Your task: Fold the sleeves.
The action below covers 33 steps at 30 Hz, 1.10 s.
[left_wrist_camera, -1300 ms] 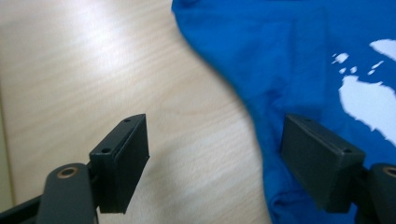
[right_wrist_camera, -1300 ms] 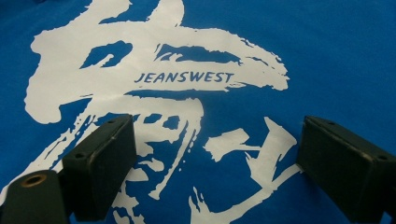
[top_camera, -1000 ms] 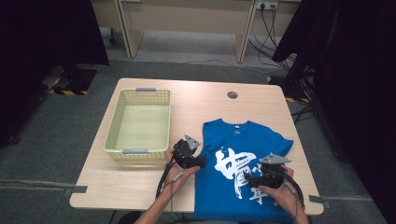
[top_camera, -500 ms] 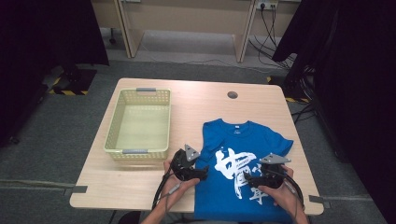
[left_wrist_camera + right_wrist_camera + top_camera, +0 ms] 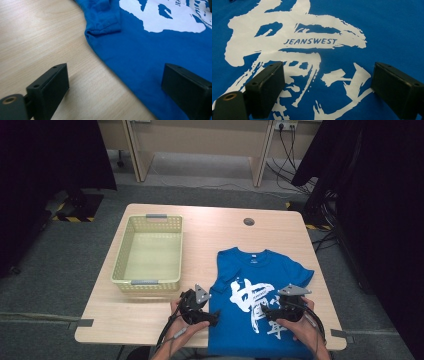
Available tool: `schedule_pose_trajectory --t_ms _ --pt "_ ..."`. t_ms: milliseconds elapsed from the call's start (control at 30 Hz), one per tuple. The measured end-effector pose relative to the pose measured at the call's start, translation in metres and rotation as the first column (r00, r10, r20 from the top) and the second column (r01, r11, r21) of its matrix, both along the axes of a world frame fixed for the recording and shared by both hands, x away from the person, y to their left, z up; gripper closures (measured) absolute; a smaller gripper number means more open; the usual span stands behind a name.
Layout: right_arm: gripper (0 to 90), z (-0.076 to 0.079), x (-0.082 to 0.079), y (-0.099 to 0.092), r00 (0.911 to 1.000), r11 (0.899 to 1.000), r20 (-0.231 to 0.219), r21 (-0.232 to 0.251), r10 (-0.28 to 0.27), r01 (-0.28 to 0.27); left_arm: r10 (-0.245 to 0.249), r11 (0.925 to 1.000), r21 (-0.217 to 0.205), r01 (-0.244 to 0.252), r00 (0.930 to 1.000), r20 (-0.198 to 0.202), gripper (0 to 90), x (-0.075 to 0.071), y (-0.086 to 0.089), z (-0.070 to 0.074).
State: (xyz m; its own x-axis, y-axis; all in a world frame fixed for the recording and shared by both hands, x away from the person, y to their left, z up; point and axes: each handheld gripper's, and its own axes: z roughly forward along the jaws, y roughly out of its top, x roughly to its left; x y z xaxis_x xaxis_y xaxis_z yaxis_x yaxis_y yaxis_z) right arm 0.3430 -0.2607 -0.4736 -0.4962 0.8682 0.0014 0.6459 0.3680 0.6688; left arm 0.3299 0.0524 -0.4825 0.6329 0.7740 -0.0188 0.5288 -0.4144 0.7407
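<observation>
A blue T-shirt (image 5: 260,300) with a white print lies flat at the tabletop's (image 5: 215,225) near right corner. The left gripper (image 5: 216,317), low at the near edge, straddles the shirt's left edge; its jaws have just been opening and grasp nothing. The right gripper (image 5: 264,312) hovers over the print, released. A basket (image 5: 148,282) sits left.

Wooden table (image 5: 220,232) — basket (image 5: 148,252), blue T-shirt (image 5: 260,285)

A bright blue T-shirt (image 5: 260,285) is being shown with a white brush-stroke print (plus "JEANSWEST" lettered in blue), laid on a light wood-grain table (image 5: 215,227); a pale yellow-green basket (image 5: 122,265) is being displayed, grey-handled.
</observation>
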Motion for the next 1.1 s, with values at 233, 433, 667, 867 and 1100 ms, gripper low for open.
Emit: schedule_pose_trajectory --t_ms 233,433,667,867,1100 --pt "11.9 0.007 0.0 -0.002 1.0 1.0 -0.003 0.009 0.006 -0.006 -0.006 0.9999 0.014 0.006 0.9999 -0.012 5.1 0.0 0.002 -0.001" --pt "12.3 0.013 0.002 -0.011 0.9997 1.0 0.012 0.006 -0.021 0.021 -0.026 0.9996 0.008 0.026 0.9995 -0.017 4.9 -0.001 0.005 -0.001" --pt "12.4 0.033 0.006 -0.028 0.9951 0.997 0.063 0.025 -0.076 0.074 0.001 0.9999 0.013 -0.001 0.9999 -0.016 3.6 0.0 0.011 -0.001" --pt "12.4 0.041 0.013 -0.049 0.985 0.988 0.077 0.026 -0.154 0.153 0.007 0.9999 0.015 -0.006 0.9998 -0.016 2.4 0.0 0.011 -0.001" --pt "12.7 0.043 0.032 -0.068 0.967 0.97 0.076 0.018 -0.243 0.242 0.007 0.9999 0.015 -0.007 0.9998 -0.016 2.2 0.0 0.011 -0.001"
